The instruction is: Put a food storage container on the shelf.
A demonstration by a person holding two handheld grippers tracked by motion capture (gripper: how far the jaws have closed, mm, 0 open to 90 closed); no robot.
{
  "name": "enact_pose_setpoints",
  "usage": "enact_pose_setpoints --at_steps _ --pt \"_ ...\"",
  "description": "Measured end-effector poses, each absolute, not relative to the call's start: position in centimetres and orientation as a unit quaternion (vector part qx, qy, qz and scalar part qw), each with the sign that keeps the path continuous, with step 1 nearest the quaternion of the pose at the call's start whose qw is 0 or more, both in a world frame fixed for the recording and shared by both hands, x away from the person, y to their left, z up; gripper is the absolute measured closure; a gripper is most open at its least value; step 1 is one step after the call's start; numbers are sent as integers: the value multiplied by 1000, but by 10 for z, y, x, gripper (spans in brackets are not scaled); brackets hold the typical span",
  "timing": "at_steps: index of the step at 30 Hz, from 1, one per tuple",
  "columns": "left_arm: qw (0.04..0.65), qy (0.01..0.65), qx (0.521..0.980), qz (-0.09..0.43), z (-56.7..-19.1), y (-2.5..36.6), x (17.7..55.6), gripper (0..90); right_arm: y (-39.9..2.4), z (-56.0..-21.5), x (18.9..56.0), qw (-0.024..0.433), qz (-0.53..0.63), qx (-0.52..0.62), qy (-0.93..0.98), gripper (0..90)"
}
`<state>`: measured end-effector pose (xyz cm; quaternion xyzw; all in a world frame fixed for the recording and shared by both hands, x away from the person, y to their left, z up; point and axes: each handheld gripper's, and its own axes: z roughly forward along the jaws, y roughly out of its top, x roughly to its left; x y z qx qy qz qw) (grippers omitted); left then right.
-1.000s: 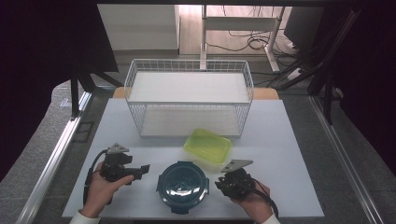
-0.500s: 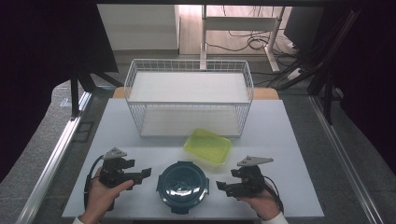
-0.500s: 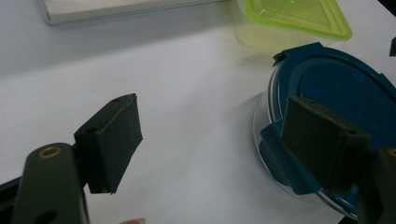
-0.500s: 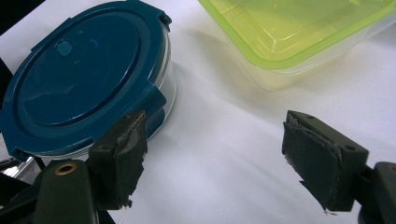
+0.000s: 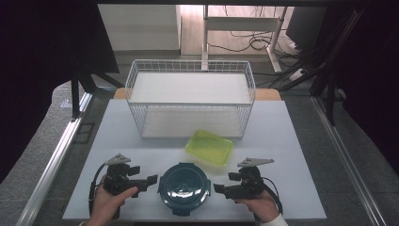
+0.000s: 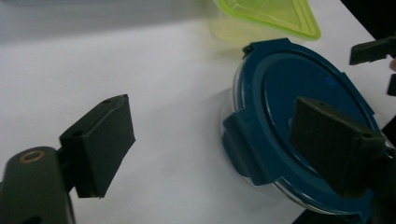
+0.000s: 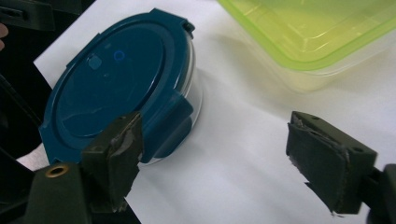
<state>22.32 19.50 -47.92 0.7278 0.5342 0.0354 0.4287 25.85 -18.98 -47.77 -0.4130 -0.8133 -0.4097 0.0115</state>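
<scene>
Above, in the high view, the left tool (image 5: 151, 179) and the right tool (image 5: 219, 189) lie low over the near edge of the white tabletop (image 5: 291, 155), each held level in a hand and aimed inward at the round blue-lidded container (image 5: 183, 187) that stands between them. Both are spread, with nothing between their jaws; the jaws of each have just been opening. Neither touches the container; a narrow strip of bare tabletop separates each tip from its rim. The green-lidded box (image 5: 210, 147) sits just beyond the container, toward the right, near the front of the wire basket (image 5: 192, 104), which stands at the far side.

Left gripper view: the spread jaws frame open tabletop; the right-hand jaw overlaps the blue lid (image 6: 299, 93) in the picture, whether touching cannot be told. The green-lidded box (image 6: 266, 18) lies just behind.

Right gripper view: the jaws stand wide over bare tabletop, the left-hand one beside the container's side clip (image 7: 173, 123), the green-lidded box (image 7: 308, 37) at upper right.
</scene>
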Motion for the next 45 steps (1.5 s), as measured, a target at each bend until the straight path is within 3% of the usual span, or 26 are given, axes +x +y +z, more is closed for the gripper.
enact_pose_setpoints --at_steps 15,20,27,35,36,45 --pt "445 536 716 -45 -495 184 228 151 -162 -490 259 67 -411 -435 -798 150" --pt "455 544 697 -108 -511 177 234 152 -152 -496 259 90 -411 -458 -783 97" --pt "459 543 689 -143 -519 173 236 159 -145 -504 259 116 -411 -472 -771 95" --pt "457 537 689 -169 -524 167 234 210 -139 -509 258 138 -413 -481 -761 140" --pt "458 535 689 -173 -524 166 233 239 -139 -509 257 148 -417 -482 -756 204" --pt "453 557 669 -194 -524 169 233 283 -144 -510 260 175 -424 -505 -731 299"
